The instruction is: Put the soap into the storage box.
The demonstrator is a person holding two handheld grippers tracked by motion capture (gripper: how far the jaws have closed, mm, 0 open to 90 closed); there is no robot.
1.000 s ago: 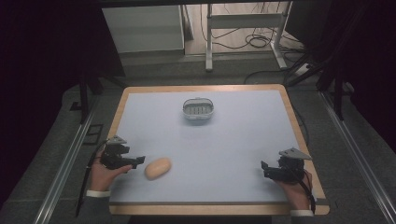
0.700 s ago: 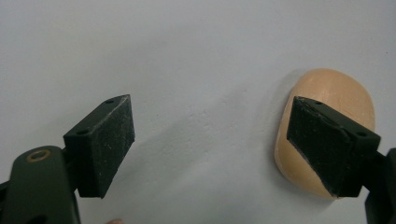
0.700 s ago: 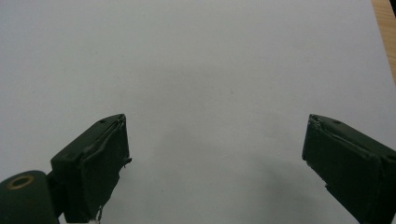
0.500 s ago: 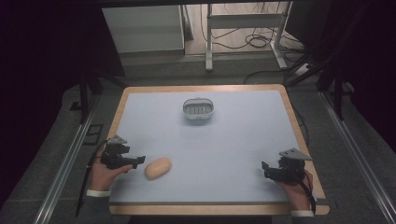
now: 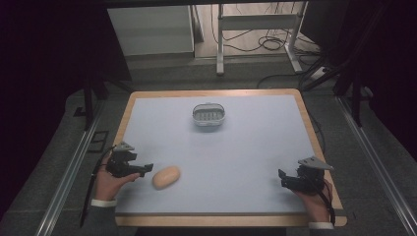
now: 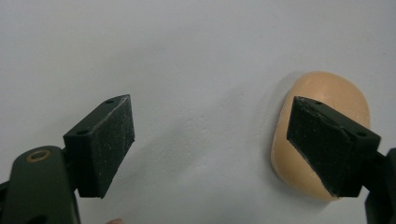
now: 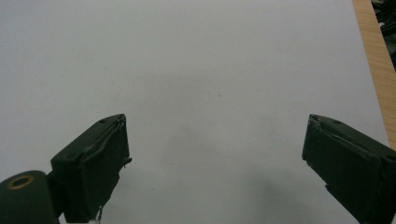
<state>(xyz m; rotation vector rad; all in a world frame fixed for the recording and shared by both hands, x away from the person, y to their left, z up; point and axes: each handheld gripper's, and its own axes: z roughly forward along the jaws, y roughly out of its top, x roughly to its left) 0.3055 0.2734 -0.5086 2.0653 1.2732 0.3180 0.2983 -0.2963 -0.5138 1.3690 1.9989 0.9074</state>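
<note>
A smooth, tan, rounded oblong object (image 5: 165,177), shaped like a small bread roll or a bar of soap, lies on the pale grey-blue table (image 5: 246,157) near its front left part, in the high view. Its surface is matt and even in colour, with soft edges and no markings that can be made out, and it lies flat with its long axis slanting slightly toward the far right. The left gripper (image 5: 142,168) rests low over the table just beside it, held in the person's left hand (image 5: 109,181), with its tips pointing toward the object and close to its near left end. In the left gripper view the jaws stand spread wide apart; the oblong object (image 6: 322,135) lies behind the right-hand jaw, which covers part of it, while the gap between the jaws holds bare table. The right gripper (image 5: 282,177) sits near the front right corner, held in the right hand (image 5: 314,199), well apart from the object. In the right gripper view its jaws are likewise spread wide over bare table, with the wooden edge of the table at the upper right. A small white basket-like container (image 5: 209,114) with a slotted bottom stands toward the far middle of the table, well apart from both grippers.
</note>
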